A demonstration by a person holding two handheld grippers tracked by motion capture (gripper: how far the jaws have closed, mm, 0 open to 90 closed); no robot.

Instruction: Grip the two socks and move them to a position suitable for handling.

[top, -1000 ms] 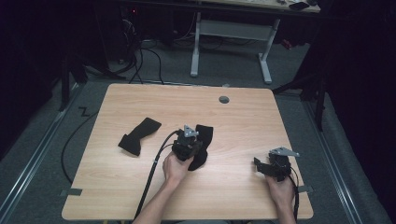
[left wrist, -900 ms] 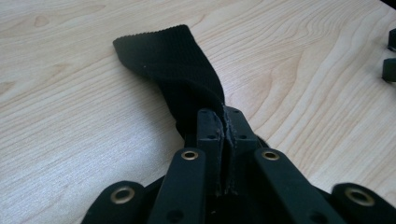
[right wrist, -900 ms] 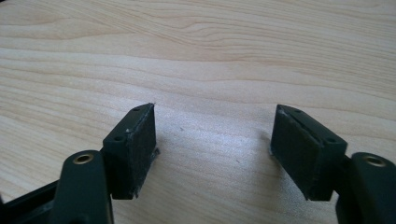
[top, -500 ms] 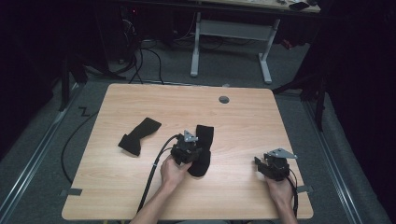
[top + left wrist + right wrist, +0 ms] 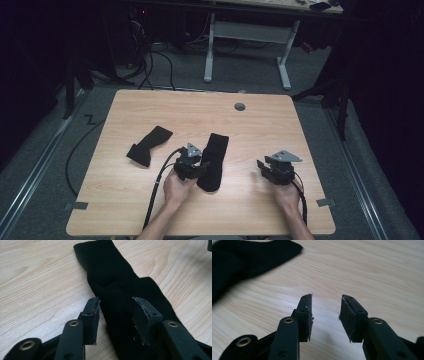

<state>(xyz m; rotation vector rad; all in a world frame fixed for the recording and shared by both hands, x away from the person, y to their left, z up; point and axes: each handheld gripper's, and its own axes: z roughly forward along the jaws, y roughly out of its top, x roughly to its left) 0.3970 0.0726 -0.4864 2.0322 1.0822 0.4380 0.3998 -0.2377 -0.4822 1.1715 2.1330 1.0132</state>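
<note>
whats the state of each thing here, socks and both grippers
left gripper: fingers apart, just been opening, over the middle sock, not pressing it
right gripper: fingers apart, just been closing, nothing between them, over bare table
middle sock: lying flat and straight, let go
left sock: lying loose, bent, untouched

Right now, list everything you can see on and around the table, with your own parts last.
sock: one, black, laid out flat mid-table, beside the left tool
folded sock: one, black, left part of the table
table: one, light wood, centre
grommet: one, grey, far edge of the table
desk frame: one, white, on the floor behind
left tool: one, black, jaws apart over the sock, just been opening
right tool: one, black, jaws apart over bare wood, just been closing
</note>
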